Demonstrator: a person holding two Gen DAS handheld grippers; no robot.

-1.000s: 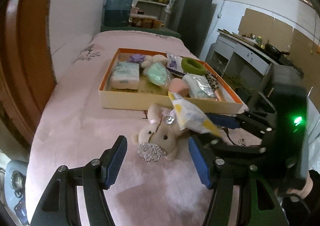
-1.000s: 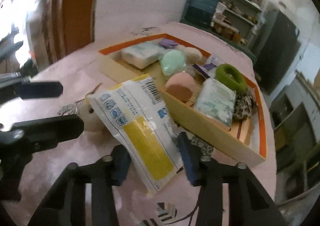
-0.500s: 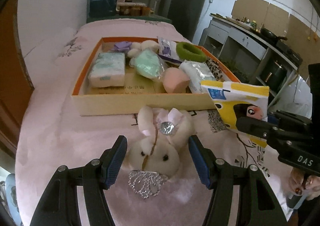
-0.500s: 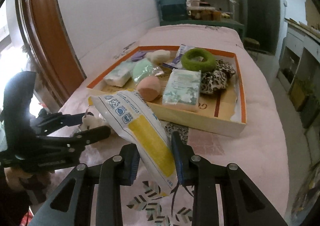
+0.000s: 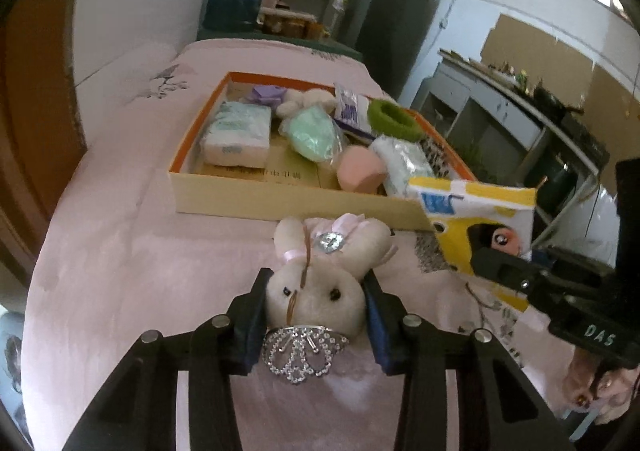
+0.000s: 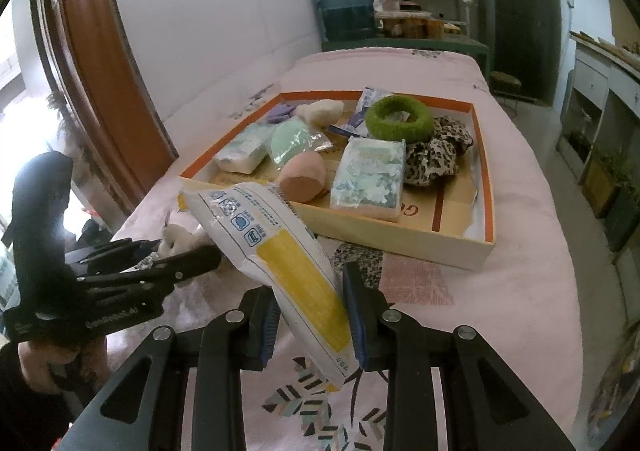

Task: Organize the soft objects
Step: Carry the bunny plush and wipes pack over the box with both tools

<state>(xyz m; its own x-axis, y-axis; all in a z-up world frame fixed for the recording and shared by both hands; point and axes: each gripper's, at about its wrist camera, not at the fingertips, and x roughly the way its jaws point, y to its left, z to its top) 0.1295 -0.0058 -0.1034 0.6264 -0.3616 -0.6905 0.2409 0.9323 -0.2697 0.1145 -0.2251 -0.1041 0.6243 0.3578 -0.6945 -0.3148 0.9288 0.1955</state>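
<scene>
Blue rubber pads line both jaws of the left gripper (image 5: pixel 316 301), and they have just been closing: they now press on either side of the head of a cream plush rabbit (image 5: pixel 320 283) that lies on the pink cloth (image 5: pixel 132 271). The rabbit's ears and pink bow point away from the fingers toward the near wall of the cardboard box (image 5: pixel 280 203); a rhinestone crown (image 5: pixel 304 351) sits between the finger bases.

The right gripper (image 6: pixel 312 315) has its jaws partly drawn in, pinching a yellow-and-white packet (image 6: pixel 280 251) by its lower end, so the packet slants up and to the left above the cloth, clear of the box.

The left view alone shows the rabbit's face and the packet's front, printed with a cartoon face. The right view alone shows the packet's back with its blue icons, the leopard-print scrunchie (image 6: pixel 440 155) in the box's far right corner, and only a scrap of the rabbit behind the left gripper's fingers. Both views show a green ring (image 6: pixel 400 117), a pink sponge (image 6: pixel 302 177) and wrapped tissue packs (image 6: pixel 368 175) beyond the fingertips, inside the box.
</scene>
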